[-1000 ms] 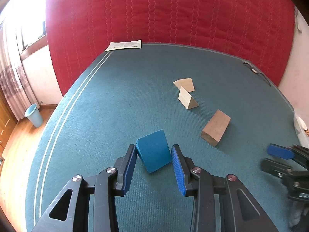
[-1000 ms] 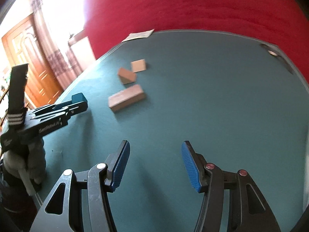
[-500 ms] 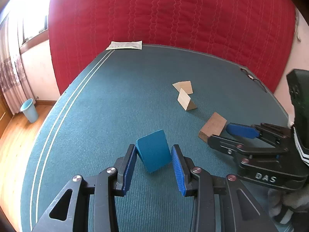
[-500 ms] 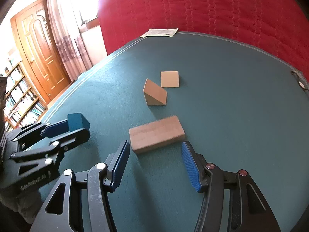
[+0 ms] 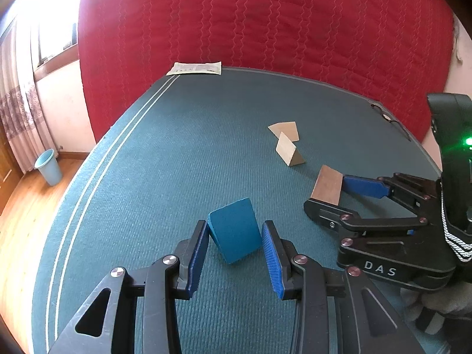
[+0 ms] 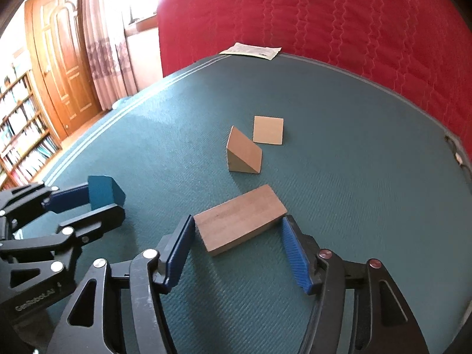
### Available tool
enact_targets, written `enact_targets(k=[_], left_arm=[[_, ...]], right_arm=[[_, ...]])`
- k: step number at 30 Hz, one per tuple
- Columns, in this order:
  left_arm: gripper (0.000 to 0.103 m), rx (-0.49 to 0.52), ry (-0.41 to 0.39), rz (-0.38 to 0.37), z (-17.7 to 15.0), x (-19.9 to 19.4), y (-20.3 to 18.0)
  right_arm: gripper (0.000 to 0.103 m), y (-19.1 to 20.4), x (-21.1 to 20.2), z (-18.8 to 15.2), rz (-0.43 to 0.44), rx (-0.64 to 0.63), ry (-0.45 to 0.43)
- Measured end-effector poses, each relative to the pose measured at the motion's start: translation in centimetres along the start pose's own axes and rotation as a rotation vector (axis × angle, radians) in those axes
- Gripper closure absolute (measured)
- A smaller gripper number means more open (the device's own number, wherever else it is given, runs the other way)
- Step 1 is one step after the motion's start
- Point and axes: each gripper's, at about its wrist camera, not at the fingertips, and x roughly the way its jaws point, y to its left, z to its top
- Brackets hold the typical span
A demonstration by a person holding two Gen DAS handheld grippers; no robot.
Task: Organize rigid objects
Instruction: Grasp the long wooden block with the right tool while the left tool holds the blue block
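Wooden rectangular block (image 6: 240,219) lies flat on the teal table cover (image 6: 339,159), skewed, between the open fingers of the right gripper (image 6: 237,249), at about 6 o'clock in the right wrist view; neither pad appears to touch it, though the left pad sits just beside its near corner. To take it well, I judge the fingers should be turned to match the block's skew, so the pads meet its two long faces squarely, then closed evenly and low on the block; a pinch across corners would likely twist it out. The wedge-shaped wooden block (image 6: 243,153) stands at 12 o'clock from it, with a flat wooden square (image 6: 268,130) just beyond at 1 o'clock, both apart from the grippers. The left gripper (image 5: 234,247) is narrow around a blue wedge block (image 5: 235,230), pads against its sides, evidently holding it, at 9 o'clock in the right view. Both grippers lie low and nearly level over the cover, pointing toward the red quilted backdrop (image 5: 265,29), the right one reaching in from 3 o'clock in the left view.
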Motion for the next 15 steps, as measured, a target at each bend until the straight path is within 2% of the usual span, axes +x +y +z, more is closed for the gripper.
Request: enact_targets(k=[3, 6, 9, 11, 14, 15], left_arm=[[0.064, -0.001, 0.001, -0.001, 0.02, 0.03, 0.08], [0.064, -0.004, 0.004, -0.003, 0.01, 0.10, 0.27], [0.064, -0.006, 0.006, -0.005, -0.09, 0.00, 0.39], [0.064, -0.008, 0.008, -0.006, -0.11, 0.05, 0.46], [0.064, -0.010, 0.010, -0.006, -0.12, 0.13, 0.50], [0.064, -0.009, 0.010, -0.006, -0.15, 0.13, 0.53]], right_arm=[[0.029, 0.07, 0.31, 0.34, -0.016, -0.037, 0.007], [0.028, 0.01, 0.57, 0.80, -0.025, -0.095, -0.001], [0.028, -0.11, 0.80, 0.97, 0.005, -0.137, -0.002], [0.029, -0.39, 0.91, 1.01, 0.025, -0.132, 0.004], [0.038, -0.49, 0.80, 0.83, 0.049, -0.119, 0.004], [0.038, -0.45, 0.64, 0.69, 0.053, -0.116, 0.002]])
